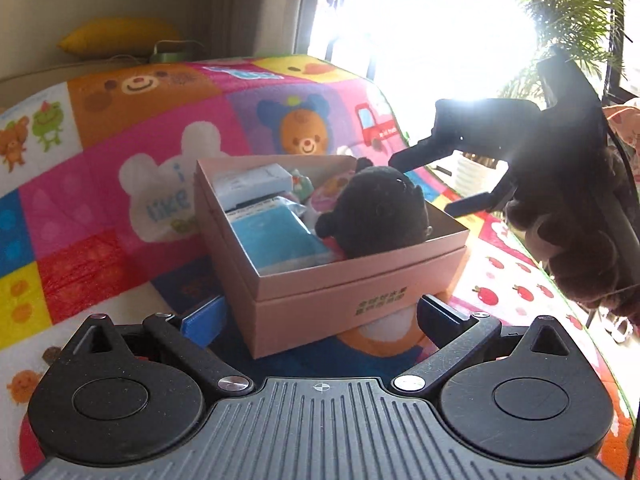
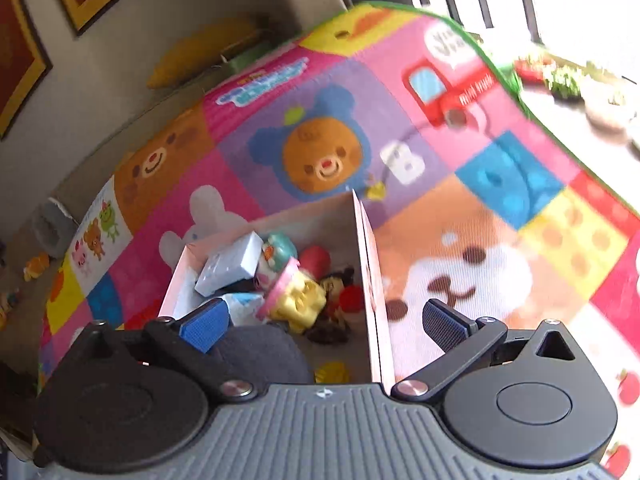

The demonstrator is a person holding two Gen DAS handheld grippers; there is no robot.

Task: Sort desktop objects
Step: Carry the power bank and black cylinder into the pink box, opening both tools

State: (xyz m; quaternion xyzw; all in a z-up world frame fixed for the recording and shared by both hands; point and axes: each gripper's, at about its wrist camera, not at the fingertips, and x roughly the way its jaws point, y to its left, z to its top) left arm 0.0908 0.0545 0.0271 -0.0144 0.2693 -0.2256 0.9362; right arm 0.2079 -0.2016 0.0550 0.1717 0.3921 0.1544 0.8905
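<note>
An open pink box (image 1: 360, 276) stands on a colourful cartoon mat (image 1: 100, 200). It holds a black plush toy (image 1: 376, 212), a blue packet (image 1: 276, 240), a white carton (image 1: 256, 184) and small toys. My left gripper (image 1: 320, 318) is open, its fingers straddling the box's near corner without touching it. My right gripper (image 1: 440, 182), held by a gloved hand, hovers open over the box's right rim beside the plush. In the right wrist view the right gripper (image 2: 324, 324) is open above the box wall (image 2: 370, 280), with the plush (image 2: 260, 352), a yellow toy (image 2: 298, 300) and the carton (image 2: 230, 266) below.
The mat (image 2: 480, 240) covers the table out to a green-trimmed far edge. A yellow cushion (image 1: 120, 36) lies behind it by the wall. A palm plant (image 1: 568, 8) and a bright window are at the right. Flowerpots (image 2: 600, 104) sit beyond the mat's edge.
</note>
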